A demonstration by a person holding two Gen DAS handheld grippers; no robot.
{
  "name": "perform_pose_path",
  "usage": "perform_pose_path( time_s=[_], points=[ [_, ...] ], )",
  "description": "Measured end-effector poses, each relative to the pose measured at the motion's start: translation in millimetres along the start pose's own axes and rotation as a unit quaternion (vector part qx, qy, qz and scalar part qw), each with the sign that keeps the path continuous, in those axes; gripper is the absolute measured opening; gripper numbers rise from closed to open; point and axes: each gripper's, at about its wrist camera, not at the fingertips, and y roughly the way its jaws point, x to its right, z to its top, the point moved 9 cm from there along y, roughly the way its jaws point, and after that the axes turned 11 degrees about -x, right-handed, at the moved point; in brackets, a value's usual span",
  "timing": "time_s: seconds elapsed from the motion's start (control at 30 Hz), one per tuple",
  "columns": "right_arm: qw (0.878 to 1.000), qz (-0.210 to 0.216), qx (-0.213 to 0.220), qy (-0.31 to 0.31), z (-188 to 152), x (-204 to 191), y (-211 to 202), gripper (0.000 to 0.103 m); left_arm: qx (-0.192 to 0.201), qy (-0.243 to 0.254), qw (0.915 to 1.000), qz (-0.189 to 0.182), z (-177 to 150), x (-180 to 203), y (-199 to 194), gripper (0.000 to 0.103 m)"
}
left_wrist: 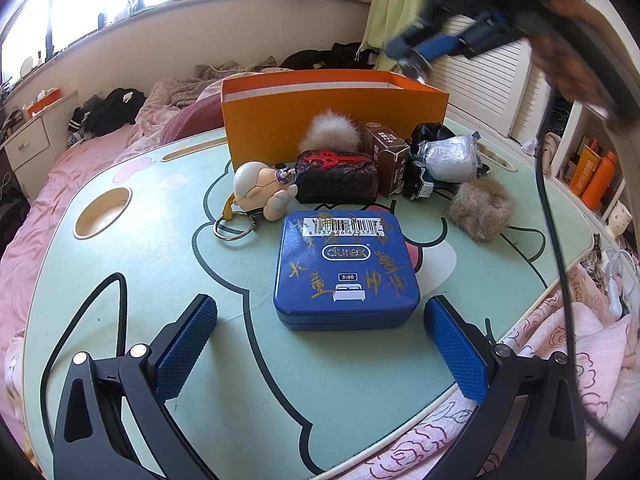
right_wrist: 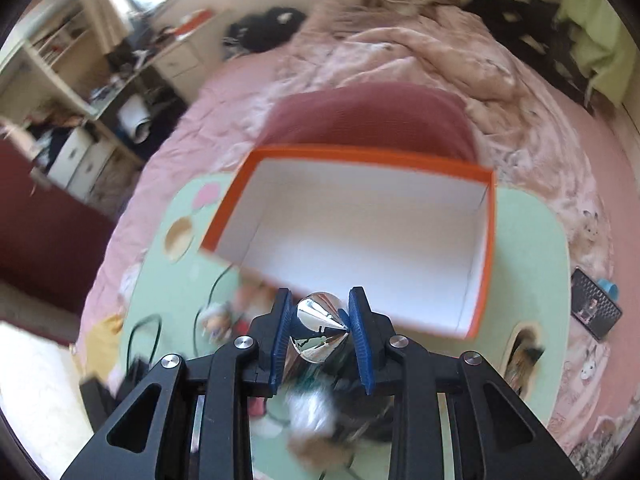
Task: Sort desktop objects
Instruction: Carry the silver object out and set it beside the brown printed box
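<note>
A pale green tabletop [left_wrist: 168, 280] printed with a cartoon outline stands over a bed [left_wrist: 48, 184] with pink covers; a window, shelves and drawers line the room. At the far edge stands one orange cardboard box [left_wrist: 332, 116], open-topped, its inside white.

In front of the box lie: one blue metal tin [left_wrist: 346, 270], square with rounded corners; one figurine keyring [left_wrist: 260, 192]; one dark pouch [left_wrist: 336, 176] bearing a red emblem; one white pompom [left_wrist: 330, 132]; one brown carton [left_wrist: 384, 152]; one bundle of clear wrap [left_wrist: 448, 158]; one tan fur scrunchie [left_wrist: 482, 208].

The left tongs [left_wrist: 320, 340] stand open, their blue textured pads either side of the tin's near edge without touching it.

The right tongs [right_wrist: 322, 320] are closed on one shiny chrome object [right_wrist: 318, 330] with a cone-shaped part, held above the tabletop at the box's near wall. In the left view the right tongs [left_wrist: 420, 60] appear blurred above the box's right corner.
</note>
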Motion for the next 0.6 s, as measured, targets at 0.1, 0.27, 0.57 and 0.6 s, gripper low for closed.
perform_pose_path(
  time_s=[0.1,0.27,0.57,0.6],
  points=[
    [1.000,-0.007,0.007,-0.006,-14.0,9.4,13.6,0.028,0.000,0.001,1.0000,0.000,-0.1,0.2,0.0,0.103],
    [0.992,0.011,0.121,0.028,-22.5,40.8,-8.6,0.066,0.000,0.002,1.0000,-0.001,-0.1,0.4,0.1,0.103],
    [0.985,-0.030,0.165,-0.024,-139.9,37.7,16.2,0.073,-0.001,0.005,1.0000,-0.002,-0.6,0.7,0.1,0.103],
    [0.986,-0.037,0.157,-0.039,-148.7,32.9,25.5,0.073,-0.001,0.006,1.0000,-0.002,-0.7,0.8,0.0,0.103]
  ],
)
